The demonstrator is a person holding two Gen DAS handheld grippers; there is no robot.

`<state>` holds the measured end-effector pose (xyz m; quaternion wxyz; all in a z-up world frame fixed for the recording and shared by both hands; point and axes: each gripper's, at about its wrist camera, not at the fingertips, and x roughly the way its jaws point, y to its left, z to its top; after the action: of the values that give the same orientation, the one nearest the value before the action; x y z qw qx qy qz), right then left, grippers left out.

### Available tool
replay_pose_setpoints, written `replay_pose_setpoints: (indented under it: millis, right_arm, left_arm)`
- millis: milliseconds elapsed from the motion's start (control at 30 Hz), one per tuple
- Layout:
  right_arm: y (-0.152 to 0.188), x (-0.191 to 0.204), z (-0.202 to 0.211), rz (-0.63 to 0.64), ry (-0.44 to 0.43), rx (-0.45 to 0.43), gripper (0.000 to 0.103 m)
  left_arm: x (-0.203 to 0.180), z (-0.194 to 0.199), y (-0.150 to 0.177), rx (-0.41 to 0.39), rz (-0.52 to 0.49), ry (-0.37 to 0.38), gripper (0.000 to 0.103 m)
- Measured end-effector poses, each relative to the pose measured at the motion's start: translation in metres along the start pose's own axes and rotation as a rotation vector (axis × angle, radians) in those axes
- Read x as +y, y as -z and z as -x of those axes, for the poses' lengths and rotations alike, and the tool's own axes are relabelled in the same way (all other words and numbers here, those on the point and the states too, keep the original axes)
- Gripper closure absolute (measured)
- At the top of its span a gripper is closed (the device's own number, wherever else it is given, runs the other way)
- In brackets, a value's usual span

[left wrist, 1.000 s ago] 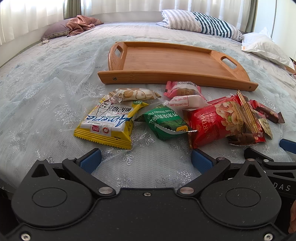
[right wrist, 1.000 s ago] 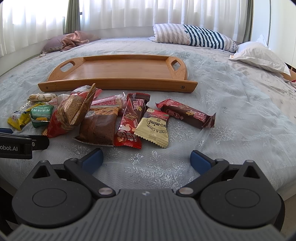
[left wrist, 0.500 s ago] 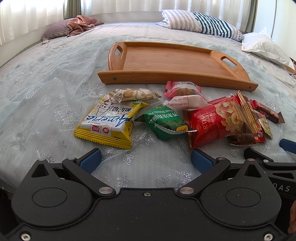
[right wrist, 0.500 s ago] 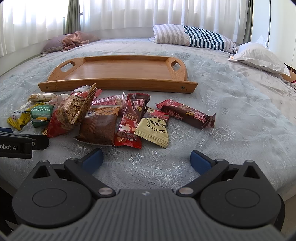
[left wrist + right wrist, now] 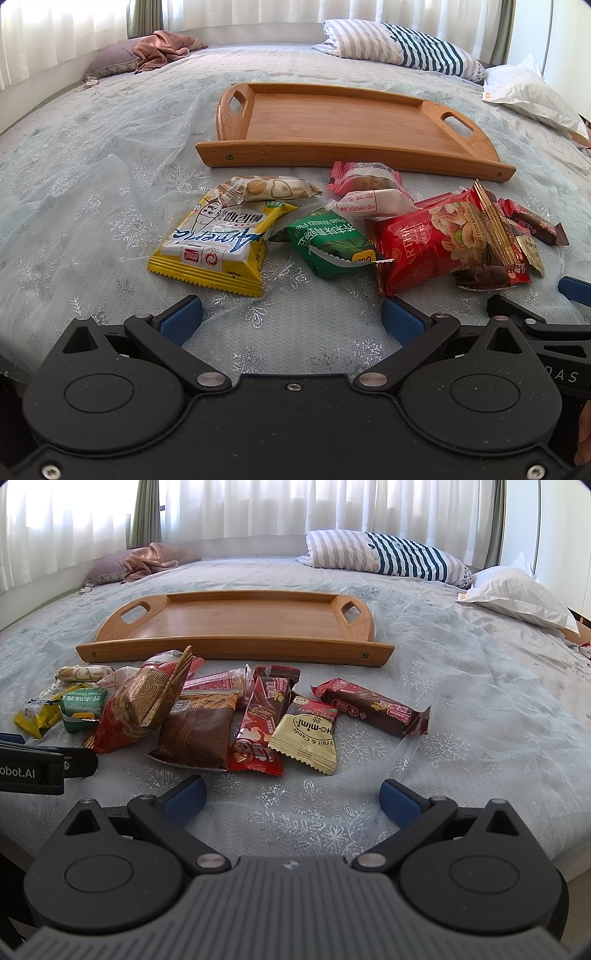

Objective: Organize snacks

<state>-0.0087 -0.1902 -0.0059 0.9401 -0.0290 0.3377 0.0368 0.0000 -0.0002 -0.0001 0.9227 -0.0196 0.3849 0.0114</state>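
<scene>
Several snack packs lie in a loose row on the bed, in front of an empty wooden tray (image 5: 332, 122) (image 5: 243, 624). The left wrist view shows a yellow pack (image 5: 218, 243), a green pea pack (image 5: 328, 243) and a red nut bag (image 5: 439, 240). The right wrist view shows a brown cake pack (image 5: 199, 731), a cream candy pack (image 5: 306, 734) and a long chocolate bar (image 5: 373, 707). My left gripper (image 5: 291, 319) is open, just short of the yellow and green packs. My right gripper (image 5: 291, 795) is open, just short of the candy pack. Both hold nothing.
The bed has a pale snowflake cover (image 5: 92, 166). A striped pillow (image 5: 388, 557) and a white pillow (image 5: 517, 594) lie at the back right. A pink cloth on a mauve pillow (image 5: 159, 50) lies at the back left. White curtains hang behind.
</scene>
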Motion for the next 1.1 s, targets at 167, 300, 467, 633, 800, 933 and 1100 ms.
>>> replay_pose_setpoints:
  millis: [167,300,467,633,800,933,1100]
  right_arm:
    - [0.0,-0.001,0.001,0.002,0.0,-0.003,0.0]
    - [-0.002,-0.001,0.0,-0.01,0.007,0.012,0.0]
    - [-0.007,-0.001,-0.002,-0.012,0.02,0.034,0.0]
    - [-0.002,-0.001,-0.004,0.002,0.016,0.007,0.0]
    - [0.001,-0.007,0.002,-0.028,-0.019,-0.039,0.0]
    - [0.002,-0.01,0.011,-0.045,-0.053,-0.088,0.008]
    - [-0.001,-0.013,0.022,-0.081,-0.065,-0.176,0.023]
  left_arm:
    - [0.0,0.0,0.0,0.0,0.0,0.0,0.0]
    - [0.0,0.0,0.0,0.001,-0.003,-0.003,0.0]
    - [-0.001,0.0,0.002,-0.008,0.004,0.004,0.0]
    - [0.003,0.002,0.006,-0.048,-0.004,0.006,0.0]
    - [0.002,0.007,0.006,-0.049,-0.004,0.002,0.0]
    - [0.009,0.019,0.001,-0.084,0.038,0.057,0.009]
    - [0.013,0.039,-0.009,-0.164,0.034,0.072,0.017]
